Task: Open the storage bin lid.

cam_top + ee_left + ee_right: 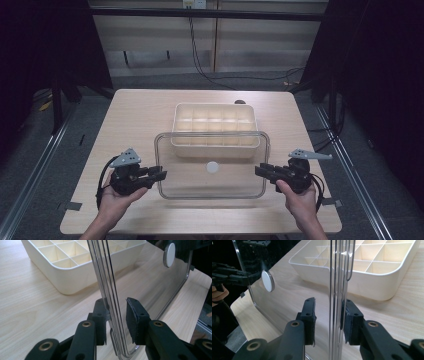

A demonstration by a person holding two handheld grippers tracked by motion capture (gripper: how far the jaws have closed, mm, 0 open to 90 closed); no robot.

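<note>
A clear plastic lid [190, 186] with a white round knob [212, 167] stands on edge across the table, just in front of a cream compartment tray [215, 104]. My left gripper [161, 174] is at the lid's left edge and my right gripper [259, 171] at its right edge. In the left gripper view the lid [155, 290] runs between the jaws of my left gripper [116, 308], with a thin gap at one pad. In the right gripper view the lid [287, 303] passes between the jaws of my right gripper [328, 308], with a plain gap on one side. Both grippers are open.
The tray [72, 282] has several empty cells and sits mid-table behind the lid. Bare wooden table [135, 115] lies to both sides. Dark curtains and metal floor rails flank the table; cables run along the back wall.
</note>
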